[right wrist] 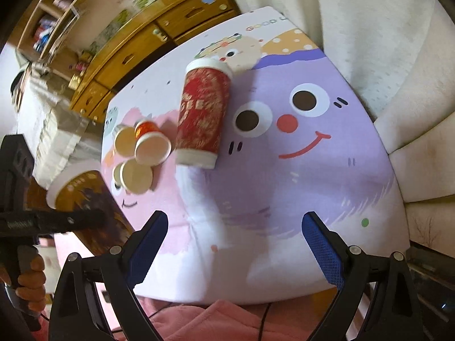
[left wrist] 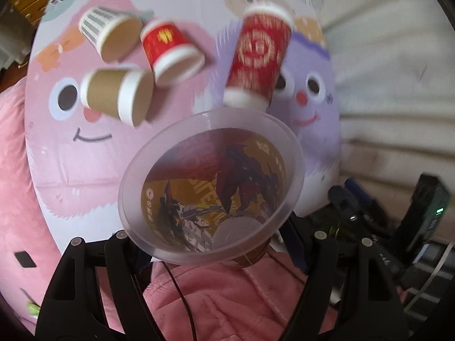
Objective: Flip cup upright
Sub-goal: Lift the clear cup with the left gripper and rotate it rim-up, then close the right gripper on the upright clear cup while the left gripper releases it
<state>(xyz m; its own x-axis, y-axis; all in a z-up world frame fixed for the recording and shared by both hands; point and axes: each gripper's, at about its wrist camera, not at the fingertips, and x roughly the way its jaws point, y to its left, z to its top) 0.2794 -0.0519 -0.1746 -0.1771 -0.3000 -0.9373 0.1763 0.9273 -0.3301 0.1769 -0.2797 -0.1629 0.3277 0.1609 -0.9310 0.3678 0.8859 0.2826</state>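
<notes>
My left gripper (left wrist: 216, 244) is shut on a clear plastic cup (left wrist: 210, 187) with a printed sleeve; its open mouth faces the camera. The same cup (right wrist: 82, 196) shows at the left of the right wrist view, held off the table's near-left edge. A tall red cup (left wrist: 258, 56) lies on its side on the table, also in the right wrist view (right wrist: 202, 113). Three small paper cups lie on their sides at the left: a striped one (left wrist: 111, 32), a red one (left wrist: 170, 51) and a brown one (left wrist: 119, 95). My right gripper (right wrist: 234, 244) is open and empty above the table's near edge.
The table top (right wrist: 312, 184) is printed with pink and purple cartoon faces. A pink blanket (left wrist: 227, 298) lies below its near edge. A white sofa (right wrist: 398, 42) stands at the right, wooden drawers (right wrist: 128, 54) behind. Dark equipment (left wrist: 412, 227) sits at the right.
</notes>
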